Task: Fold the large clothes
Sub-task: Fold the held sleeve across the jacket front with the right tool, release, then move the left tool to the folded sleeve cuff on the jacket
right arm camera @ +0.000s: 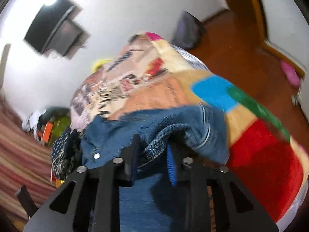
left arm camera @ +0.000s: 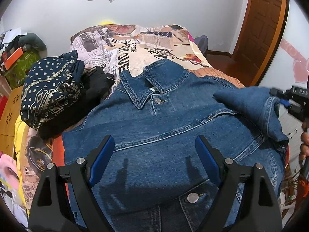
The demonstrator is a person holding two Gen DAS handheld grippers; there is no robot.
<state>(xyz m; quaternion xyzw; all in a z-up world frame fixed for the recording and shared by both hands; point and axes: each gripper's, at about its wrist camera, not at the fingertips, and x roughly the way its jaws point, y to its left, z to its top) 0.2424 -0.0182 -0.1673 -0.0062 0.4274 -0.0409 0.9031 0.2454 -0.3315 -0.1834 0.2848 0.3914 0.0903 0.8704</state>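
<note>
A blue denim jacket [left arm camera: 164, 127] lies front up on the bed, collar toward the far wall, buttons down its middle. My left gripper [left arm camera: 154, 147] hovers open just above the jacket's chest, nothing between its blue pads. At the right edge of the left wrist view, my right gripper [left arm camera: 283, 101] holds the jacket's sleeve [left arm camera: 256, 106] lifted off the bed. In the blurred right wrist view, the right gripper [right arm camera: 154, 150] is shut on the sleeve's denim cuff [right arm camera: 156, 145], and the fabric bunches over the fingers.
A printed bedspread [left arm camera: 135, 48] covers the bed. A dark patterned garment pile [left arm camera: 52, 90] sits left of the jacket. Clutter and a wooden stool [left arm camera: 9, 112] stand at the left; a brown door [left arm camera: 264, 25] and wood floor lie to the right. A hand [left arm camera: 305, 145] shows at the right edge.
</note>
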